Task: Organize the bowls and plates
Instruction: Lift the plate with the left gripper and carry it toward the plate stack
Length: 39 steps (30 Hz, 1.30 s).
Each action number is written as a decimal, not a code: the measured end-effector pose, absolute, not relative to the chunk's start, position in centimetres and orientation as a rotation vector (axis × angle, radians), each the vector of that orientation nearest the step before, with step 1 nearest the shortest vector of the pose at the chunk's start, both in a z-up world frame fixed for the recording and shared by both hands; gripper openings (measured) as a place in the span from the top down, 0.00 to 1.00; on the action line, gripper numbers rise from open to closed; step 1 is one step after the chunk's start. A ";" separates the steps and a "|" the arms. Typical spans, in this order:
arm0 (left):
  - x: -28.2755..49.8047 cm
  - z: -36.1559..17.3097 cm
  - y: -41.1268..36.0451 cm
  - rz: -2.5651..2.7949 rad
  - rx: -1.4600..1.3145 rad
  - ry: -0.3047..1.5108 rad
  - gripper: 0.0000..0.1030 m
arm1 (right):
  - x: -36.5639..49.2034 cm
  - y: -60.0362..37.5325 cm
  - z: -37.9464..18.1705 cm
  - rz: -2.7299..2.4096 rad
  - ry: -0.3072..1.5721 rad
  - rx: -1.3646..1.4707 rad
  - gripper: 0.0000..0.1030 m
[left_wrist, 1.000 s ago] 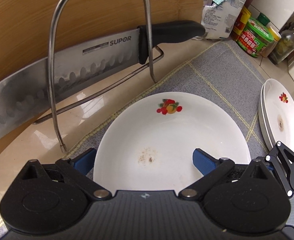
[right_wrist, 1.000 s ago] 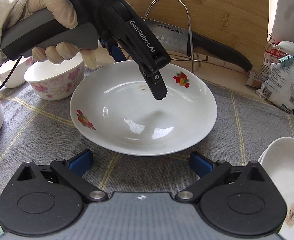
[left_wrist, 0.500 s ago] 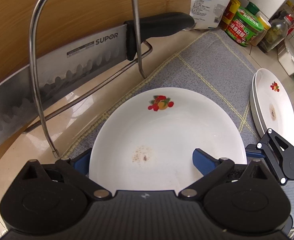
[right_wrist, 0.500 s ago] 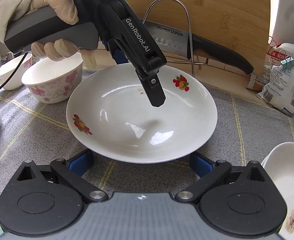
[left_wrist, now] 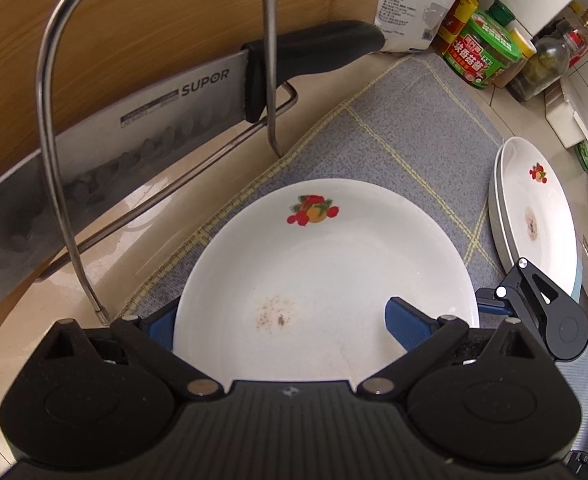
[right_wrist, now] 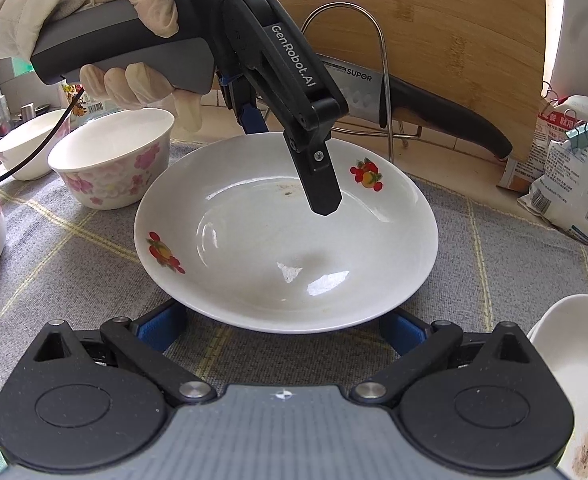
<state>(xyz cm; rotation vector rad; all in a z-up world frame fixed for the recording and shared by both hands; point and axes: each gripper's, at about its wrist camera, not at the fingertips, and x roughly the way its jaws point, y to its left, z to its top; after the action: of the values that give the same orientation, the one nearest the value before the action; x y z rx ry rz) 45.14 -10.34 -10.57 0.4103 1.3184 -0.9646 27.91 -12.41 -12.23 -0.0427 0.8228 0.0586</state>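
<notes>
**Item under inspection.** A white plate [left_wrist: 326,272] with fruit decals sits near the middle of a grey checked mat [right_wrist: 73,248], close to the mat's back edge. It is round, so it has no long axis. Its hollow faces up. One decal points toward the back edge and the knife rack [left_wrist: 53,160]. The second decal lies at the left rim in the right wrist view. A brown speckled stain [left_wrist: 273,312] marks the plate's floor.

**Left gripper** [left_wrist: 285,316]. It is held in a gloved hand [right_wrist: 133,12] and reaches in from the mat's back-left side. Its jaws are spread wide. One finger hangs over the plate's interior and the other sits outside the far rim. The jaws are not closed on the rim. Contact cannot be confirmed.

**Right gripper** [right_wrist: 281,320]. It faces the plate from the front. Its jaws are spread wide, with both blue pads partly hidden beneath the near rim. It grips nothing.

**Surroundings.**
- A stack of plates [left_wrist: 534,216] lies at the mat's right edge, and the top plate is stained.
- A flowered bowl [right_wrist: 109,160] stands toward the back-left of the mat.
- A knife [left_wrist: 153,128] rests in the rack against a wooden board [left_wrist: 133,8].
</notes>
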 end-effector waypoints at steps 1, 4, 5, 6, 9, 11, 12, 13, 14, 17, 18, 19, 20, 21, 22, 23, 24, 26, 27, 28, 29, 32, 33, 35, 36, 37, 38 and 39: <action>45.2 -10.7 -10.6 -0.967 0.412 1.324 0.02 | 27.9 -12.4 -12.2 0.061 0.822 -0.045 0.00; 45.2 -10.7 -10.6 -0.973 0.419 1.334 0.02 | 27.9 -12.3 -12.2 0.061 0.814 -0.064 0.00; 45.3 -10.7 -10.6 -0.973 0.418 1.336 0.02 | 27.9 -12.2 -12.2 0.061 0.810 -0.076 0.00; 45.3 -10.7 -10.6 -0.975 0.420 1.336 0.02 | 27.9 -12.2 -12.2 0.058 0.809 -0.077 0.00; 45.2 -10.8 -10.6 -0.981 0.422 1.335 0.02 | 28.0 -12.4 -12.2 0.058 0.809 -0.077 0.00; 45.3 -10.7 -10.7 -0.981 0.420 1.336 0.02 | 28.1 -12.4 -12.2 0.053 0.811 -0.081 0.00; 45.3 -10.7 -10.6 -0.983 0.422 1.335 0.02 | 28.2 -12.4 -12.2 0.053 0.814 -0.081 0.00; 45.3 -10.7 -10.6 -0.984 0.422 1.334 0.02 | 28.2 -12.4 -12.2 0.055 0.814 -0.080 0.00; 45.3 -10.7 -10.6 -0.984 0.421 1.334 0.03 | 28.2 -12.5 -12.2 0.055 0.814 -0.078 0.00; 45.4 -10.7 -10.4 -0.985 0.412 1.336 0.03 | 28.1 -12.5 -12.2 0.056 0.814 -0.077 0.00; 45.5 -10.7 -10.4 -0.983 0.406 1.335 0.03 | 28.1 -12.5 -12.2 0.055 0.814 -0.077 0.00; 45.4 -10.7 -10.4 -0.982 0.403 1.335 0.03 | 28.1 -12.5 -12.2 0.053 0.814 -0.078 0.00; 45.4 -10.7 -10.3 -0.981 0.404 1.334 0.03 | 28.1 -12.5 -12.2 0.052 0.815 -0.079 0.00; 45.3 -10.6 -10.3 -0.983 0.407 1.332 0.03 | 28.0 -12.5 -12.2 0.051 0.817 -0.078 0.00; 45.3 -10.6 -10.2 -0.985 0.409 1.329 0.03 | 28.0 -12.5 -12.2 0.051 0.818 -0.075 0.00; 45.3 -10.5 -10.1 -0.987 0.409 1.328 0.03 | 28.0 -12.5 -12.2 0.051 0.819 -0.070 0.00; 45.2 -10.5 -10.1 -0.987 0.406 1.328 0.03 | 28.0 -12.6 -12.2 0.054 0.820 -0.066 0.00; 45.2 -10.4 -9.9 -0.984 0.399 1.327 0.03 | 27.9 -12.7 -12.1 0.058 0.820 -0.058 0.00; 45.2 -10.3 -9.9 -0.982 0.395 1.325 0.03 | 27.9 -12.7 -12.0 0.059 0.821 -0.055 0.00; 45.1 -10.3 -9.8 -0.981 0.393 1.323 0.03 | 27.9 -12.7 -12.0 0.059 0.821 -0.053 0.00; 45.0 -10.2 -9.7 -0.981 0.392 1.321 0.03 | 27.8 -12.7 -11.9 0.058 0.821 -0.054 0.00; 44.8 -10.0 -9.5 -0.981 0.397 1.316 0.03 | 27.7 -12.6 -11.7 0.058 0.820 -0.058 0.00; 44.7 -9.9 -9.4 -0.981 0.396 1.314 0.03 | 27.7 -12.6 -11.7 0.058 0.820 -0.058 0.00; 44.7 -9.8 -9.3 -0.982 0.393 1.312 0.03 | 27.7 -12.6 -11.6 0.059 0.820 -0.060 0.00; 44.6 -9.7 -9.2 -0.983 0.394 1.311 0.03 | 27.7 -12.6 -11.6 0.060 0.820 -0.061 0.00; 44.5 -9.6 -9.2 -0.982 0.392 1.309 0.03 | 27.7 -12.7 -11.5 0.061 0.820 -0.063 0.00; 44.5 -9.5 -9.2 -0.981 0.390 1.307 0.03 | 27.6 -12.7 -11.4 0.060 0.819 -0.065 0.00; 44.4 -9.4 -9.1 -0.981 0.390 1.305 0.03 | 27.6 -12.7 -11.3 0.060 0.819 -0.067 0.00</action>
<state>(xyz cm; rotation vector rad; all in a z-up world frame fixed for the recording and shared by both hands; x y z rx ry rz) 44.44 -9.14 -9.43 0.3896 1.3053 -0.9810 27.59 -12.66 -11.31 -0.0670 0.8185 0.0600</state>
